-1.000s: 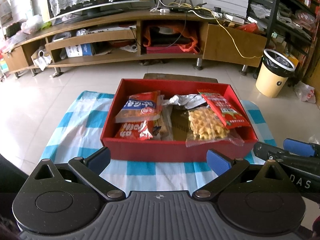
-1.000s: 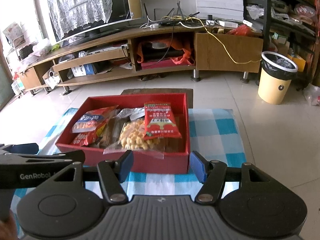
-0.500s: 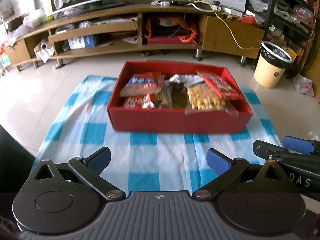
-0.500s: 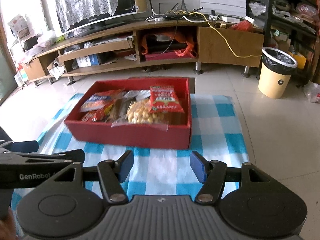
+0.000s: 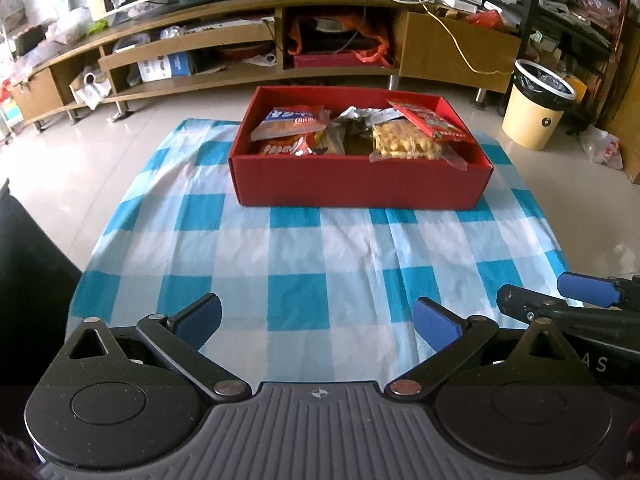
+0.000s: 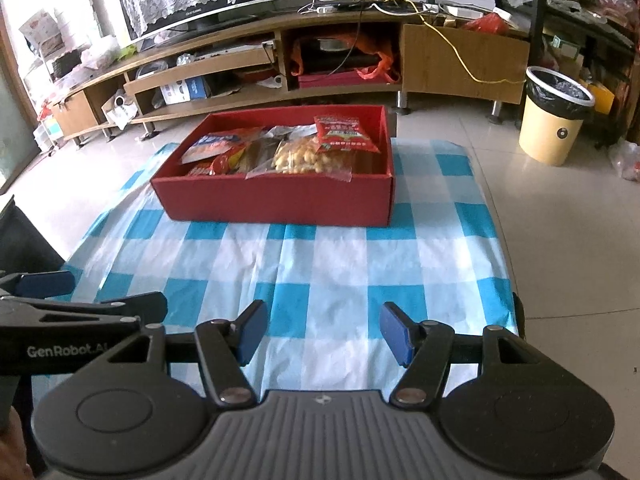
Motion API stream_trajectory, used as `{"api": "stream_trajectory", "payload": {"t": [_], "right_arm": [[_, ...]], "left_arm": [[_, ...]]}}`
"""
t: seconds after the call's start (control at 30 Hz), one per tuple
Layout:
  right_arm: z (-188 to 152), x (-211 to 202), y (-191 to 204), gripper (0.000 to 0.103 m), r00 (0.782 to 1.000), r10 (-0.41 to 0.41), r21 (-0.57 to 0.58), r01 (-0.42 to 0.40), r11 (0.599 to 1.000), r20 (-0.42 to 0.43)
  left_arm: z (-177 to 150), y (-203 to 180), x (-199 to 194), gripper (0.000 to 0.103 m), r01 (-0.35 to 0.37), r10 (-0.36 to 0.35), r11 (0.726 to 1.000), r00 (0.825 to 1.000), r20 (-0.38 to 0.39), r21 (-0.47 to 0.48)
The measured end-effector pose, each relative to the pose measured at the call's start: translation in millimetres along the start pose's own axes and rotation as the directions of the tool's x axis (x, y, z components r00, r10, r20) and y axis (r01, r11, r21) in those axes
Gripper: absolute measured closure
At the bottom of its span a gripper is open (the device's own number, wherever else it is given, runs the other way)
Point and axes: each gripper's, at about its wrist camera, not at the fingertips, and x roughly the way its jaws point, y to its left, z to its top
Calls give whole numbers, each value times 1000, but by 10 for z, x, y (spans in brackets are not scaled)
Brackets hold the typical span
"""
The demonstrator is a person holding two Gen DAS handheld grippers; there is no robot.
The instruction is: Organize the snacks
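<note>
A red box (image 5: 360, 190) stands on a blue-and-white checked cloth (image 5: 312, 264), toward the cloth's far end, with its long axis running left to right across both views and one long wall facing the cameras. The box is open-topped and holds several snack bags. At its left end an orange-and-white bag (image 5: 290, 122) lies tilted on top of a red-and-orange bag (image 5: 280, 146). In the middle a crumpled silver bag (image 5: 360, 114) sits over darker packets whose type cannot be told. Toward the right a clear bag of yellow puffed snacks (image 5: 404, 142) lies with its sealed edge hanging over the near wall, and a red bag (image 5: 430, 120) rests slanted on top of it, its long axis running diagonally toward the box's right wall. The near part of the cloth in front of the box is bare. The left gripper (image 5: 316, 320) is over the near edge of the cloth, its blue-padded jaws spread wide with nothing between them. The right gripper (image 6: 322, 332) is alongside it, also released, its jaws parted and empty. Both point forward and downward toward the box and are well apart from it. Beyond the cloth, on the tiled floor, a cream bin (image 5: 536, 116) lined with a black bag stands to the right, before a long wooden media cabinet (image 5: 240, 52).
</note>
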Motion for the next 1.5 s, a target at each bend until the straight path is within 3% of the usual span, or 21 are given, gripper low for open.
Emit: {"api": "stream_trajectory", "payload": {"t": [1.5], "right_arm": [[-86,-14,77,45,1000,-4,-6,4,1000,-20]], "left_arm": [[-83,39,-28,1,-9,9,1000,1000,9,8]]}}
